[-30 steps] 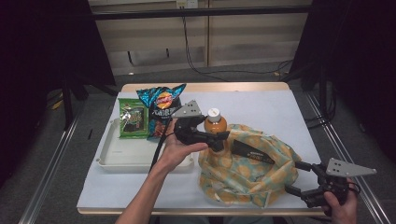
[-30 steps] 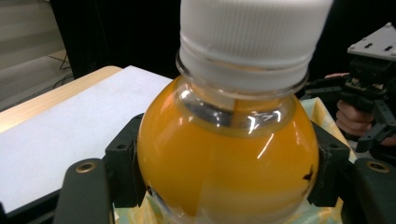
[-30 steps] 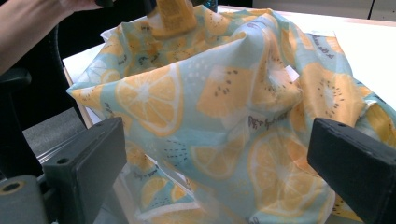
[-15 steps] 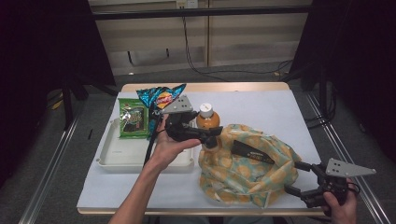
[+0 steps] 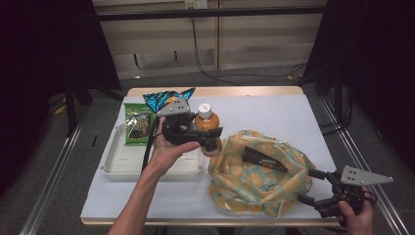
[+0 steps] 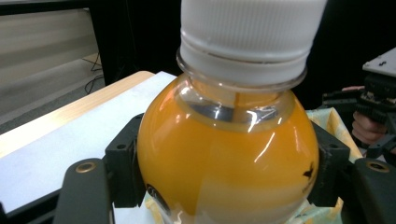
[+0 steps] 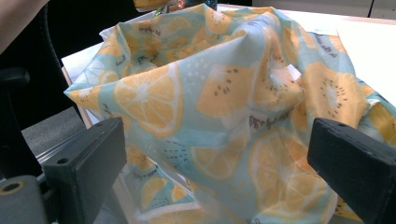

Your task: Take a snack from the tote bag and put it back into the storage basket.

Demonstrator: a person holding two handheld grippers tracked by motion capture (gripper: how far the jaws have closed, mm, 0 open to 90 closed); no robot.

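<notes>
Counter under a white cover carries everything here, with a strip of bare wood showing along its far edge. Fruit-print cloth bag slumps on the near right part of it, mouth open upward, a dark strap lying across its folds; in the right gripper view the same bag fills the space ahead of the jaws. White tray sits to the bag's left, holding a green snack packet at its far end, with a blue chip bag just beyond. The left claw is clamped on an orange juice bottle with a white cap, held upright off the counter between tray and bag; the left gripper view shows both jaws pressed against the bottle's round shoulder. The right claw stands wide, jaws apart at the bag's near right edge, gripping nothing.
</notes>
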